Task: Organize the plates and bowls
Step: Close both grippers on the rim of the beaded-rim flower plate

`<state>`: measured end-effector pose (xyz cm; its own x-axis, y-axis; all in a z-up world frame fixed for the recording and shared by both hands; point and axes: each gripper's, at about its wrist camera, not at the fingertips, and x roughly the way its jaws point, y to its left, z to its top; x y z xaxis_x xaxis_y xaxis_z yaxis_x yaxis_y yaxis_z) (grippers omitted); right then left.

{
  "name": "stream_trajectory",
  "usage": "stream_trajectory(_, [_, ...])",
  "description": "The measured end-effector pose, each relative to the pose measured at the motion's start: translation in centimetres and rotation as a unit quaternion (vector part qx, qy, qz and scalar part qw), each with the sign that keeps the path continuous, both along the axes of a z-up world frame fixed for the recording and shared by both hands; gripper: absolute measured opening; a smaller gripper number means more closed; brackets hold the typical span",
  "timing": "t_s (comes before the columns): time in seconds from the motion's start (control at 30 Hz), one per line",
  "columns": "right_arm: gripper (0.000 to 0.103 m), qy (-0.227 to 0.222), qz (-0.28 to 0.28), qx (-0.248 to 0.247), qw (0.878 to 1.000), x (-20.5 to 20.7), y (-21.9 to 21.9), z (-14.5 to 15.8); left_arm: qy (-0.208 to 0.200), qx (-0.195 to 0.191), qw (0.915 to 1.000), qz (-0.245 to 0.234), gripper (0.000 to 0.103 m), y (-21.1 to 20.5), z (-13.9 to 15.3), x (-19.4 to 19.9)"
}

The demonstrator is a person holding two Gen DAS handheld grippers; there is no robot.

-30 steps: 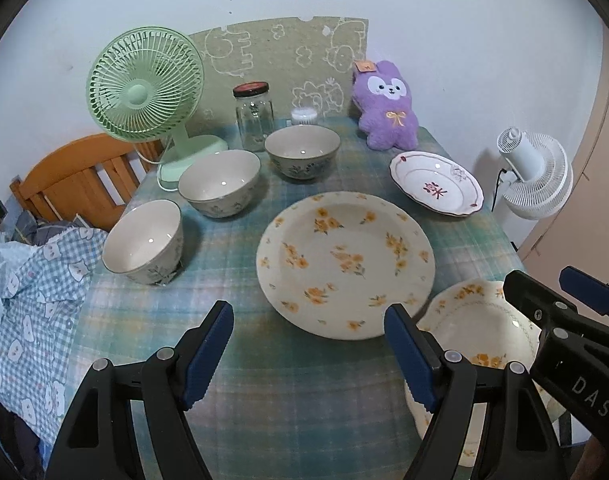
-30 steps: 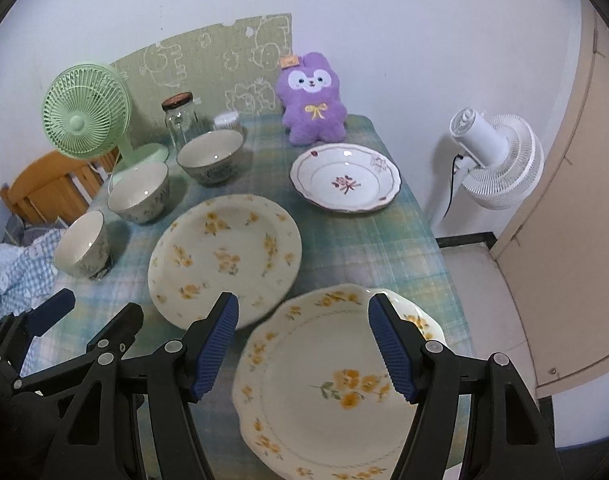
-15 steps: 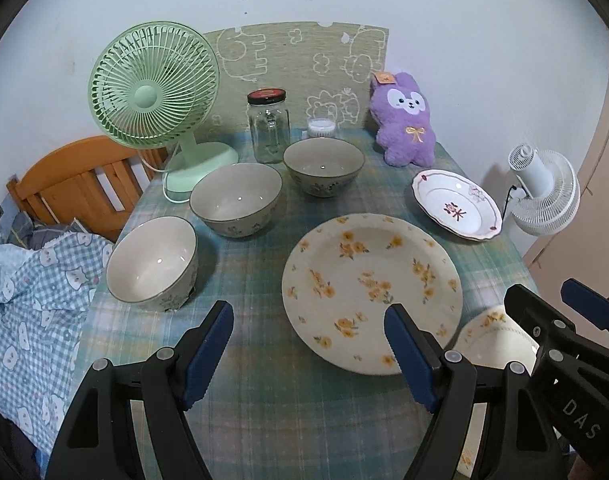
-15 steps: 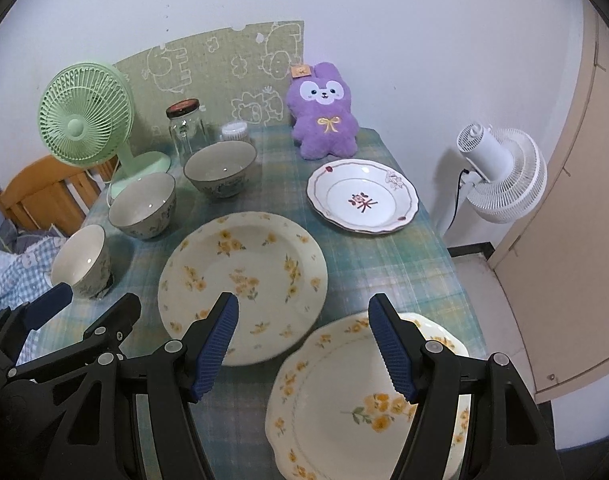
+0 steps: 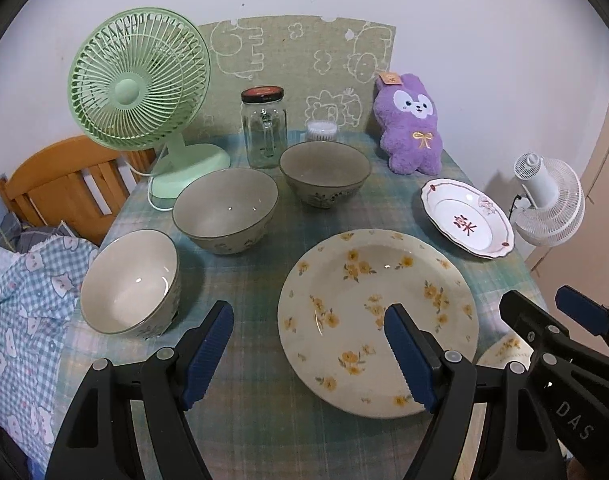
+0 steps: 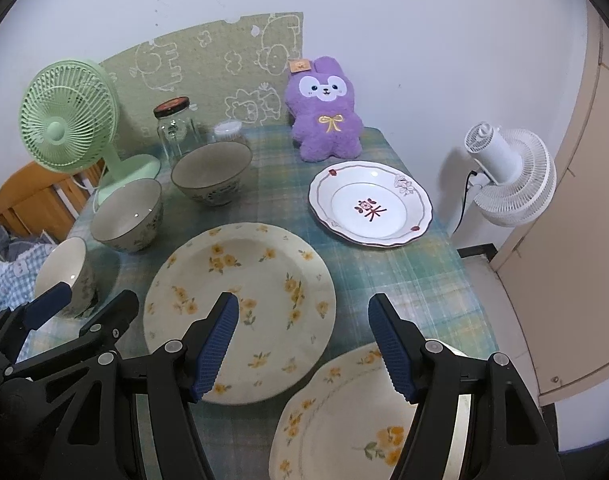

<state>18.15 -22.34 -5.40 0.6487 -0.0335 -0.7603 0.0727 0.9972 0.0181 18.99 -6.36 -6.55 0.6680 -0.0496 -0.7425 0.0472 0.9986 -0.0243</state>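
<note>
1. Green-and-blue checked tablecloth [image 5: 264,420] covers the table; all the crockery stands on it.
2. Large cream plate [image 5: 376,320] with yellow flowers, at the centre near the front edge. The left gripper [image 5: 308,356] hangs above its left rim with fingers well apart and nothing between them; its right finger [image 5: 408,360] shows over the plate, its left finger over bare cloth.
3. Second flowered plate [image 6: 344,412] with a wavy rim, at the front right corner, just beside the large plate. The right gripper [image 6: 304,348] hangs above the gap between the two plates, fingers well apart, gripping nothing.
4. White plate [image 6: 370,204] with a red mark in its middle and a dark-lined rim, on the right side, behind the large plate.
5. Three bowls in a slanting row on the left: a cream bowl [image 5: 130,282] nearest the front edge, a grey-rimmed bowl [image 5: 224,210] behind it, a third bowl [image 5: 324,172] furthest back. All upright, apart from each other.
6. Glass jar [image 5: 264,132] with a dark lid, behind the bowls.
7. Green fan [image 5: 140,80], at the back left corner.
8. Purple plush rabbit [image 6: 324,112], upright against the wall at the back right.
9. White fan [image 6: 508,172], off the table on the right.
10. Wooden chair [image 5: 60,188], left of the table, checked fabric [image 5: 20,320] beside it.
</note>
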Motion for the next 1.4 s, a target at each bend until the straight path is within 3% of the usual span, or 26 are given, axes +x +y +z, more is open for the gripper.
stream_trajectory(0.43, [0.071,0.021,-0.009,-0.001,1.0,4.1,-0.4,-3.6,0.021,0.003,0.9996,0.016,0.079,-0.1,-3.5,3.8])
stream_trajectory(0.57, [0.071,0.032,-0.016,0.0,0.999,5.1,-0.6,-4.8,0.036,0.006,0.9991,0.021,0.072,-0.2,-4.8,4.8])
stream_trajectory(0.97, [0.064,0.069,-0.015,-0.01,0.997,7.7,-0.8,-7.9,0.066,0.021,0.9973,0.024,0.069,-1.1,-7.6,6.5])
stream_trajectory(1.13, [0.054,0.088,-0.014,-0.008,0.996,8.4,-1.2,-9.0,0.074,0.022,0.9967,0.027,0.057,-1.1,-8.2,6.8])
stream_trajectory(1.4, [0.042,0.103,-0.013,-0.004,0.995,9.0,-1.4,-9.9,0.076,0.037,0.996,0.03,0.048,-1.0,-8.5,6.9])
